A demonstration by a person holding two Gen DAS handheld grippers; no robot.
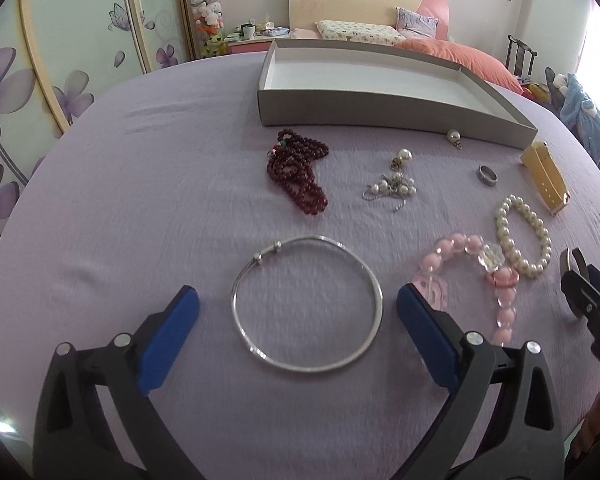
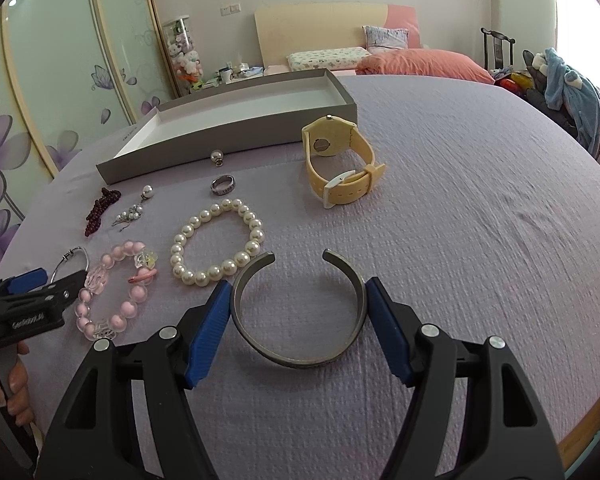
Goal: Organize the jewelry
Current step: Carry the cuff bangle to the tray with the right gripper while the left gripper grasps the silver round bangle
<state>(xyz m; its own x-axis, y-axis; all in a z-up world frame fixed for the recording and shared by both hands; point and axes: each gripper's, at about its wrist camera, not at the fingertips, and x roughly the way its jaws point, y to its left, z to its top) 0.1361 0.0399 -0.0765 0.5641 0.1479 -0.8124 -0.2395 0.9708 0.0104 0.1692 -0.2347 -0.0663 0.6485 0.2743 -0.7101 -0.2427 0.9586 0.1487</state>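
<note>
A thin silver bangle (image 1: 236,308) lies flat on the lilac bedspread between the blue pads of my left gripper (image 1: 297,292), which stands open with a gap on each side. A dark metal cuff bracelet (image 2: 300,360) rests on the bedspread with my right gripper (image 2: 299,284) shut on it, one pad against each side. A shallow grey tray (image 1: 380,112) with a white floor sits further back. Loose before it are a red bead strand (image 1: 300,176), pearl earrings (image 1: 396,184), a ring (image 1: 487,174), a pearl bracelet (image 2: 180,240), a pink bead bracelet (image 2: 116,258) and a yellow watch (image 2: 340,160).
A single pearl drop (image 2: 217,157) lies against the tray's front wall. The other gripper's black body (image 1: 592,300) shows at the right edge of the left wrist view. Pillows (image 1: 356,32) and a headboard are behind the tray. A wardrobe stands at the left.
</note>
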